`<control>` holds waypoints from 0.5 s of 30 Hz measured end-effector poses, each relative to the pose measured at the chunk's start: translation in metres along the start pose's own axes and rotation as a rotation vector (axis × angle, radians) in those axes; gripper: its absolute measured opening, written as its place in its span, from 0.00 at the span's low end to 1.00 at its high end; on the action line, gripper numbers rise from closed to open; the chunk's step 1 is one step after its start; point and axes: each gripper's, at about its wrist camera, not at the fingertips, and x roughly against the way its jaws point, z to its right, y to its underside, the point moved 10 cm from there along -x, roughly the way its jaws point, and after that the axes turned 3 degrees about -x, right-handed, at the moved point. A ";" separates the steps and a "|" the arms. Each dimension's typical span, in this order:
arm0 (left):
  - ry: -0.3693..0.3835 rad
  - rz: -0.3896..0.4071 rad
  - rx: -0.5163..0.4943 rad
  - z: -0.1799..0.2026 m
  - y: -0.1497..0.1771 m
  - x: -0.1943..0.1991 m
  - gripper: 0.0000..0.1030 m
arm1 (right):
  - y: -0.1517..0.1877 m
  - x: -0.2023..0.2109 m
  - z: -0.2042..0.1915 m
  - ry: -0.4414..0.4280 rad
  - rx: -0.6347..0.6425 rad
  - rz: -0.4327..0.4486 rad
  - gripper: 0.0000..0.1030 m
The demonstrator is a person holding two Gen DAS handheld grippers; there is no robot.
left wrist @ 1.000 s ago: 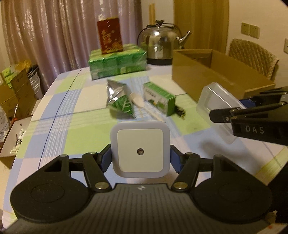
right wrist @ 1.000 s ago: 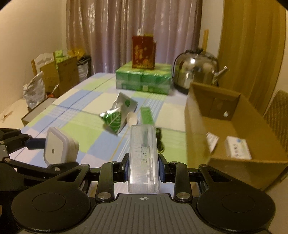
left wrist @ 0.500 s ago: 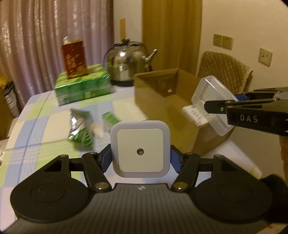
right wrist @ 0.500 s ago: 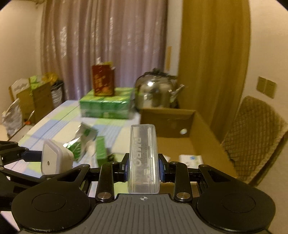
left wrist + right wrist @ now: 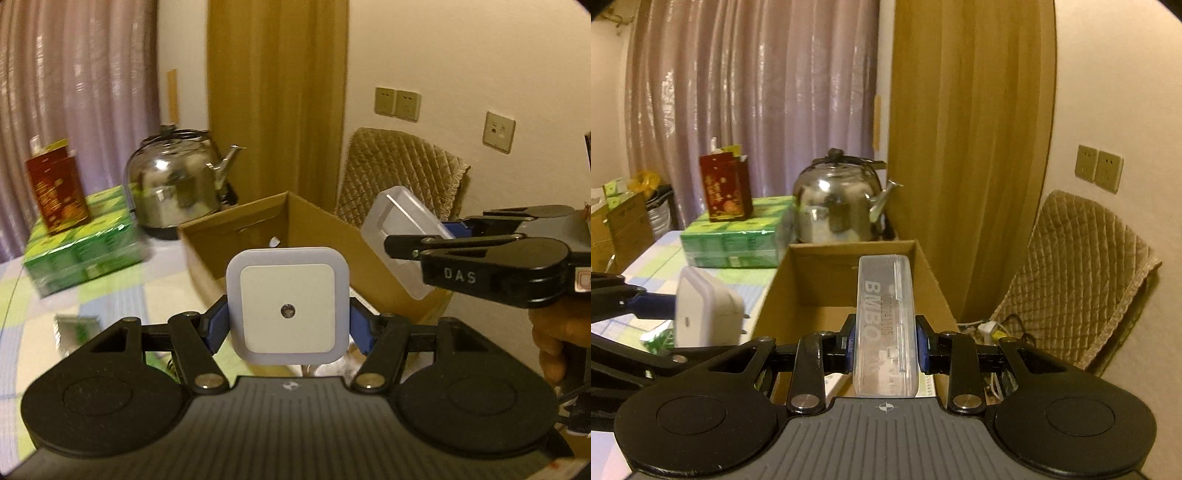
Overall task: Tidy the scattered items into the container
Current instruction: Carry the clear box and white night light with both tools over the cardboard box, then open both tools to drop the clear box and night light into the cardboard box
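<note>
Cardboard box dead ahead of both grippers, open top facing up! Right gripper has its blue pads clamped on the clear plastic case, long axis pointing straight forward over the box's near wall, far end already above the opening. Left gripper pinches the square white night light by its side edges, face to the camera, with the box lying forward and slightly to its right. My call: right hand is nearer, nearly placed to release; left needs to come across over the rim first. Steel kettle sits just behind the box.
</note>
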 end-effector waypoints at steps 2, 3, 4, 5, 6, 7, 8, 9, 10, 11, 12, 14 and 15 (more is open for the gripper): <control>0.027 -0.011 -0.004 0.002 -0.004 -0.018 0.59 | 0.001 -0.011 0.007 0.004 -0.009 -0.011 0.27; 0.042 -0.019 -0.008 0.003 -0.005 -0.028 0.59 | 0.003 -0.015 0.010 0.005 -0.012 -0.018 0.27; 0.049 -0.026 -0.018 0.003 -0.006 -0.036 0.59 | 0.005 -0.020 0.013 0.005 -0.013 -0.025 0.27; 0.051 -0.031 -0.029 0.003 -0.006 -0.043 0.59 | 0.007 -0.025 0.015 0.004 -0.015 -0.032 0.27; 0.052 -0.035 -0.039 0.003 -0.006 -0.049 0.59 | 0.009 -0.030 0.017 0.003 -0.017 -0.040 0.27; 0.052 -0.041 -0.048 0.003 -0.006 -0.056 0.59 | 0.011 -0.034 0.018 0.001 -0.019 -0.047 0.27; 0.049 -0.047 -0.057 0.002 -0.005 -0.062 0.59 | 0.014 -0.038 0.019 0.000 -0.019 -0.055 0.27; 0.046 -0.053 -0.066 0.001 -0.004 -0.067 0.59 | 0.016 -0.041 0.020 -0.002 -0.020 -0.060 0.27; 0.043 -0.061 -0.074 0.000 -0.002 -0.073 0.59 | 0.018 -0.045 0.021 -0.003 -0.024 -0.066 0.27; 0.042 -0.069 -0.080 -0.001 0.000 -0.078 0.59 | 0.021 -0.048 0.022 -0.003 -0.027 -0.071 0.27; 0.044 -0.076 -0.085 -0.001 0.002 -0.083 0.59 | 0.022 -0.051 0.022 -0.003 -0.030 -0.075 0.27; 0.053 -0.088 -0.088 -0.002 0.006 -0.090 0.59 | 0.025 -0.057 0.024 -0.004 -0.035 -0.082 0.27; 0.058 -0.093 -0.090 -0.002 0.007 -0.094 0.59 | 0.025 -0.060 0.025 -0.004 -0.037 -0.086 0.27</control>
